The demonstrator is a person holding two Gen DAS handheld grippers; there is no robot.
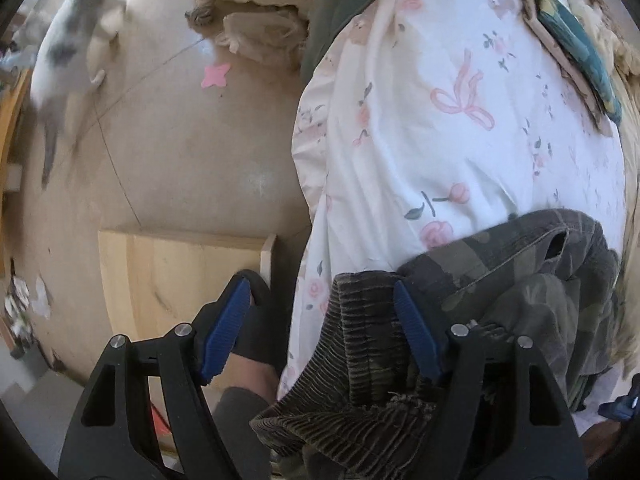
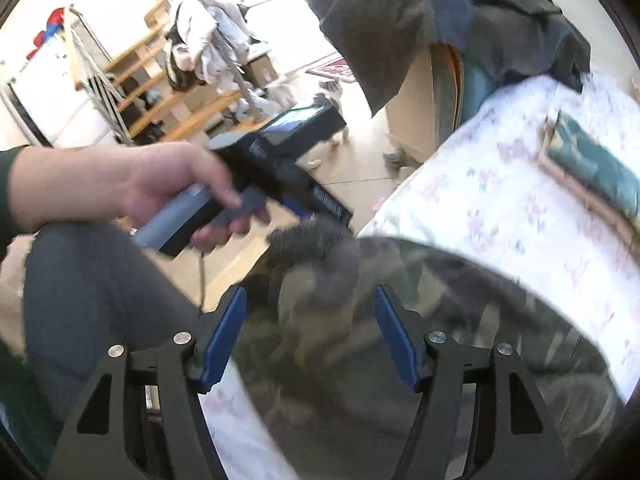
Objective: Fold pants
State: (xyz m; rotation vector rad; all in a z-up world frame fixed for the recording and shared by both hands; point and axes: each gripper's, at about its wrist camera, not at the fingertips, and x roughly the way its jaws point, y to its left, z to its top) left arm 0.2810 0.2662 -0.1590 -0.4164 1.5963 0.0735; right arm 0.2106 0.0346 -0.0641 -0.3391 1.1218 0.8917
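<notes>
Camouflage corduroy pants point(image 1: 500, 280) lie bunched on a white floral sheet point(image 1: 420, 120) near the bed's left edge. My left gripper point(image 1: 322, 300) is open, its blue pads point(image 1: 416, 328) straddling a ribbed fold of the pants point(image 1: 360, 340) that hangs over the edge. In the right wrist view the pants point(image 2: 360, 300) are a blurred heap on the sheet point(image 2: 500, 220). My right gripper point(image 2: 310, 312) is open just above the heap, with cloth between its fingers. The left gripper point(image 2: 332, 216) shows there in the person's hand, touching the pants' far end.
A grey-white cat point(image 1: 68, 52) moves on the tiled floor at the left. A wooden step point(image 1: 180, 280) stands beside the bed. A teal patterned cushion point(image 1: 576, 48) lies at the bed's far right. A dark cloth point(image 2: 440, 20) drapes furniture beyond the bed. A clothes rack point(image 2: 208, 40) stands farther off.
</notes>
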